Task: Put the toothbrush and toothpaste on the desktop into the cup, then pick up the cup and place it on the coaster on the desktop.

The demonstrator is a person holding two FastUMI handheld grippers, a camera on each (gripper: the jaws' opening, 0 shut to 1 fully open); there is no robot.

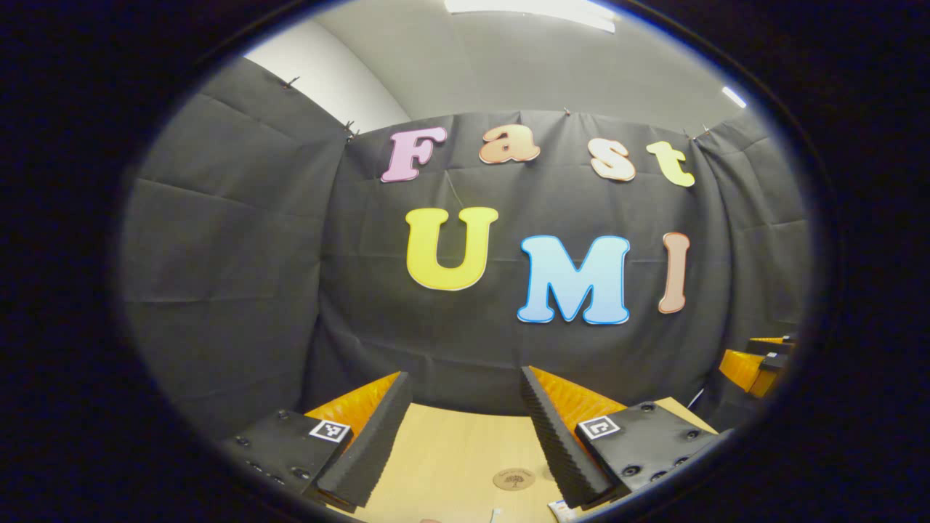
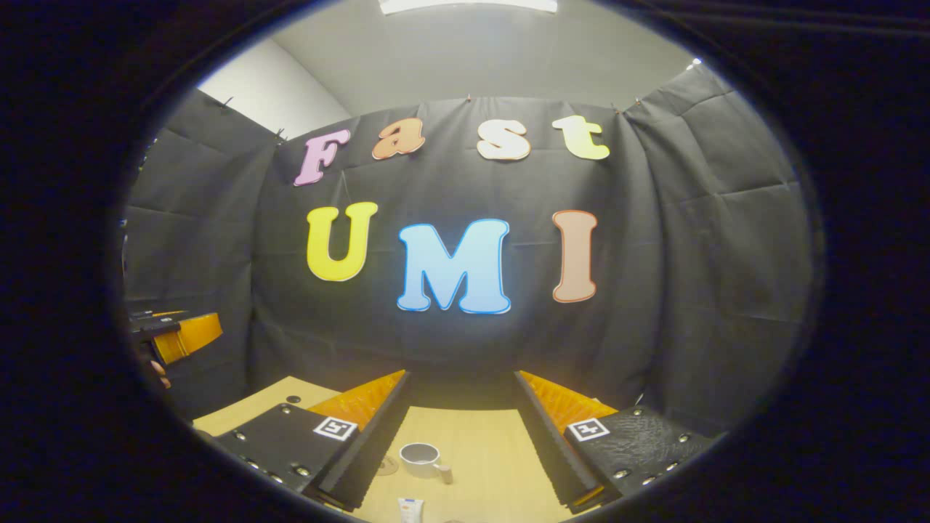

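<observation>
The left gripper [image 1: 465, 428] is hovering, jaws spread, above the light wooden desktop [image 1: 450, 457], the round brown coaster [image 1: 514, 479] lying near. The right gripper [image 2: 461, 428] is hanging with jaws spread over the grey handled cup [image 2: 423, 457], the white toothpaste tube [image 2: 410, 510] nearer.

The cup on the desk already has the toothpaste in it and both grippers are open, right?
Not quite. In the right gripper view the cup looks empty, and the toothpaste lies on the desk in front of it. Both the right gripper and the left gripper are open, as you said.
</observation>
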